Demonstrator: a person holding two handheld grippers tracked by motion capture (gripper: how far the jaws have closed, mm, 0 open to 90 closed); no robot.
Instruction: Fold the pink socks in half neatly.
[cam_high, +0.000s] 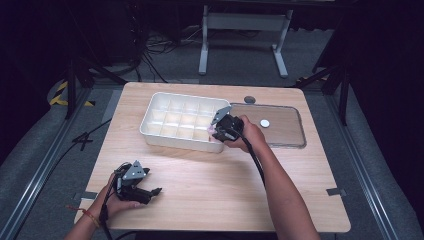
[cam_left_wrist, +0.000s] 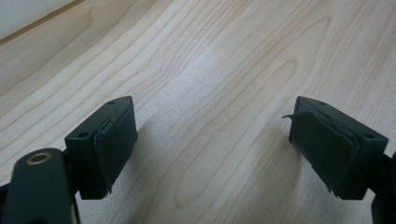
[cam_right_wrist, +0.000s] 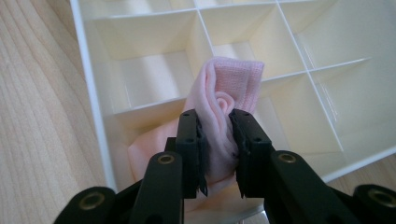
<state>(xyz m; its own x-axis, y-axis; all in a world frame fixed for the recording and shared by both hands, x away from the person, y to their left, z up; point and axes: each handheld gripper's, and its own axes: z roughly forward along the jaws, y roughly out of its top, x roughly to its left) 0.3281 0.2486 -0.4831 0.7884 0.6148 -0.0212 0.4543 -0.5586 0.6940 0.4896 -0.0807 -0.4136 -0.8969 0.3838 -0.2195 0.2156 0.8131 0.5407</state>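
A white divided box (cam_high: 165, 120) stands at the middle back of the wooden table (cam_high: 210, 180). My right gripper (cam_high: 220, 132) is at the box's near right corner, shut on a rolled pink cloth (cam_right_wrist: 224, 107). In the right gripper view the roll stands between the pads over a corner compartment of the divided box (cam_right_wrist: 299, 51), with a loose pink end lying in the cell below. My left gripper (cam_high: 150, 192) rests low at the table's near left, jaws wide apart. In the left gripper view its fingertips (cam_left_wrist: 109, 144) frame bare wood.
A clear flat lid (cam_high: 280, 127) lies right of the box with a small white disc (cam_high: 264, 123) on it. A dark round spot (cam_high: 249, 99) sits at the back edge. Metal stand legs and cables lie on the floor beyond the table.
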